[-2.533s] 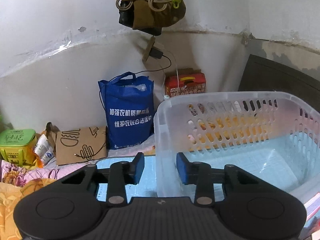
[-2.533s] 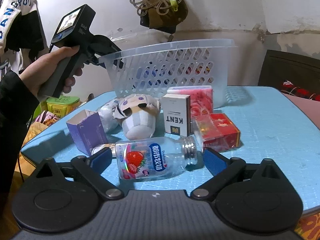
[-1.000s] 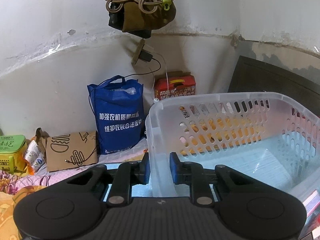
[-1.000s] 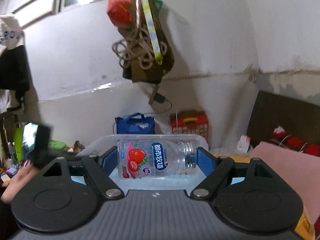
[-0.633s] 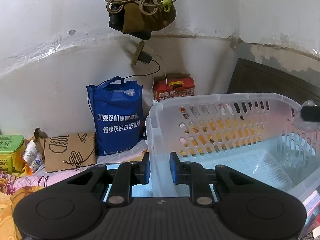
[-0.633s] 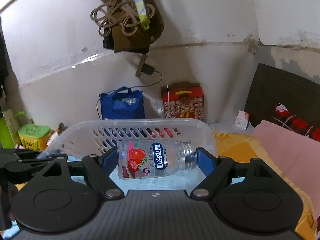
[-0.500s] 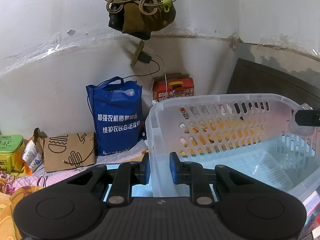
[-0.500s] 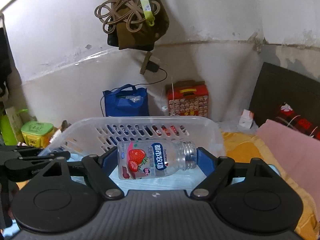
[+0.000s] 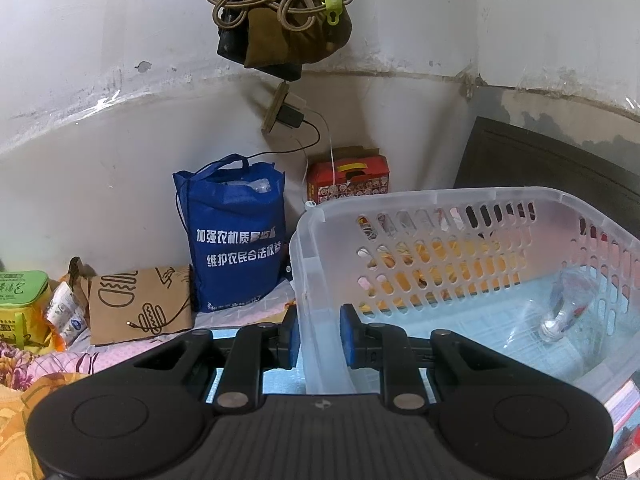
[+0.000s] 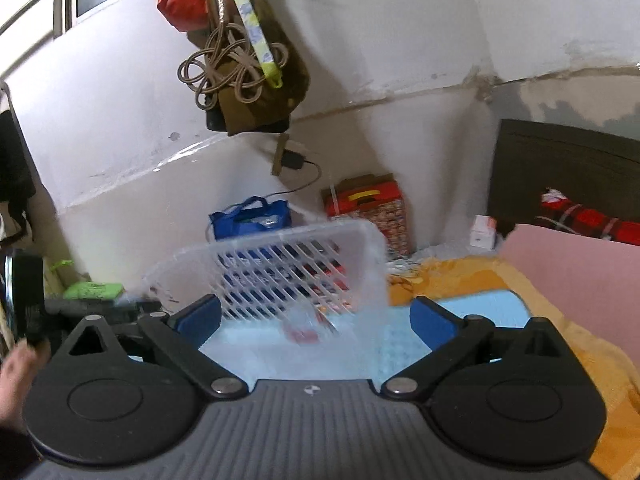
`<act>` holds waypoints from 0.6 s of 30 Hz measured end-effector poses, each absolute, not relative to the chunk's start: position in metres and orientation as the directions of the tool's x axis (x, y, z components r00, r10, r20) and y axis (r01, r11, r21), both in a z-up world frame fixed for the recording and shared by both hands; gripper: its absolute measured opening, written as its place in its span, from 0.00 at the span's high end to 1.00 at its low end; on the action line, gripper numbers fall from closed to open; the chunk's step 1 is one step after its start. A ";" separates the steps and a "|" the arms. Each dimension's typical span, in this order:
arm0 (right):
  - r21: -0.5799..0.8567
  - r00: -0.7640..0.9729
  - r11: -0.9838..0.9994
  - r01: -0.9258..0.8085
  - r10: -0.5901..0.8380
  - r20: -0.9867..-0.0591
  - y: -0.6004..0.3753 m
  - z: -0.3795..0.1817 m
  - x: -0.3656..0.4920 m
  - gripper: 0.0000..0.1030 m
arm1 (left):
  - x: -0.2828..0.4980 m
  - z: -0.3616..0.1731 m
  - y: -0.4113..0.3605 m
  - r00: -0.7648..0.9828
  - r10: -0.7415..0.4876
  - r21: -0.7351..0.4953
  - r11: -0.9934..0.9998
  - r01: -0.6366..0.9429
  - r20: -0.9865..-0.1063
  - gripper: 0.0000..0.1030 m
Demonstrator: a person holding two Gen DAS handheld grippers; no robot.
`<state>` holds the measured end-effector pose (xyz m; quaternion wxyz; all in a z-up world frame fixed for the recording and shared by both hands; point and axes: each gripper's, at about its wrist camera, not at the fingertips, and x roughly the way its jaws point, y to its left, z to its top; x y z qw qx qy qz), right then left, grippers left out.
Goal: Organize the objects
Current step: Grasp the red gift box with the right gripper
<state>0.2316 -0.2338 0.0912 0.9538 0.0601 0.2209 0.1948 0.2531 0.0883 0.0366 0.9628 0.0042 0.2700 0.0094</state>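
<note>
A clear plastic basket (image 9: 440, 196) with slotted walls stands on the blue table top. My left gripper (image 9: 319, 336) is shut on the basket's near left wall, one pad on each side. A clear bottle with a strawberry label (image 9: 568, 308) lies inside the basket at the right, blurred. In the right wrist view my right gripper (image 10: 316, 318) hangs over the basket (image 10: 280, 268) with its jaws opening wide. The bottle (image 10: 308, 326) shows below and beyond them as a blur, and neither pad touches it. A hand (image 10: 12, 368) holds the left gripper at the left edge.
A blue tote bag (image 9: 236, 236), a red carton (image 9: 348, 180), a brown paper bag (image 9: 140, 300) and a green box (image 9: 20, 300) stand against the wall. A cord bundle (image 9: 280, 12) hangs above. A dark headboard (image 9: 560, 168) and a pink blanket (image 10: 580, 280) lie right.
The right gripper carried the bottle over the basket, spread its jaws, and the bottle dropped inside. The left gripper closed on the basket wall earlier and has held still since.
</note>
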 end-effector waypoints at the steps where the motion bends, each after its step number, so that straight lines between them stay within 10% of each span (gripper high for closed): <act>1: 0.184 0.829 0.922 -0.341 0.387 -0.403 -0.237 0.086 0.223 0.00 | 0.253 0.037 0.089 0.854 0.020 0.012 1.000 -0.016 -0.520 0.76; 8: 0.117 0.791 0.926 -0.360 0.369 -0.487 -0.237 0.036 0.177 0.02 | 0.251 0.037 0.088 0.854 0.023 0.014 1.000 -0.019 -0.520 0.76; 13: 0.131 0.750 0.907 -0.401 0.407 -0.522 -0.234 0.011 0.168 0.31 | 0.250 0.036 0.087 0.854 0.025 0.016 1.000 -0.020 -0.519 0.76; 18: 0.119 0.729 0.900 -0.419 0.412 -0.547 -0.230 -0.003 0.169 0.35 | 0.250 0.036 0.088 0.855 0.018 0.011 1.000 -0.015 -0.518 0.76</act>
